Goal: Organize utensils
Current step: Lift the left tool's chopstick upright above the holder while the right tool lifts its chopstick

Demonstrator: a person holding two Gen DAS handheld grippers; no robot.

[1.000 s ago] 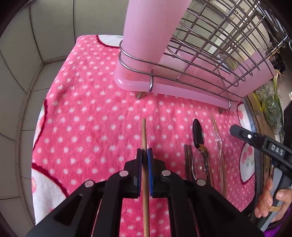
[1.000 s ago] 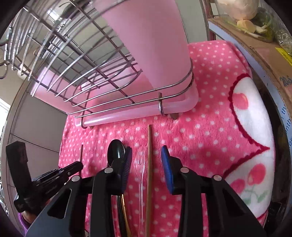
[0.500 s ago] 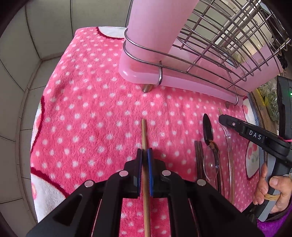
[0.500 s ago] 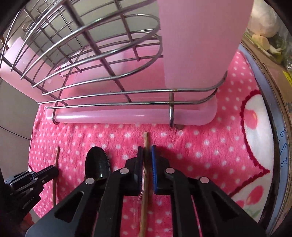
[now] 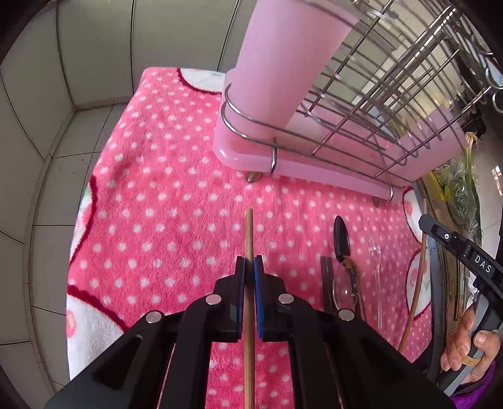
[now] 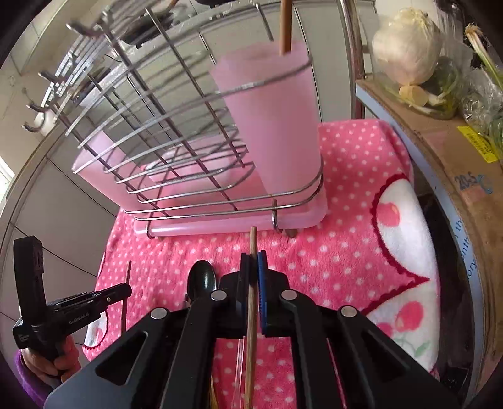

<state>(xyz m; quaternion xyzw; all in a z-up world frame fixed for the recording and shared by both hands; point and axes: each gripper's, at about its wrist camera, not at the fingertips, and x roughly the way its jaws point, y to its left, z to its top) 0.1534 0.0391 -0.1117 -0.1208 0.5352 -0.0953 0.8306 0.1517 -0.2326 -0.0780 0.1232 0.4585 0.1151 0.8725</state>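
Before the pink wire rack [image 5: 314, 163], the left gripper [image 5: 249, 267] pinches one wooden chopstick [image 5: 248, 239] and, rightward, the right gripper [image 6: 253, 261] pinches another [image 6: 252, 283] (both apparently lifted), so next each must tip into the rack's pink cup [image 6: 270, 126].

Wooden chopstick [image 5: 248, 239] clamped in left gripper [image 5: 249, 267], tip ahead. Second wooden chopstick [image 6: 252, 251] clamped in right gripper [image 6: 253, 267]. Left of right gripper: black spoon [image 6: 203, 278]. Ahead: pink holder [image 6: 270, 126], upright, one stick [image 6: 285, 25] inside.
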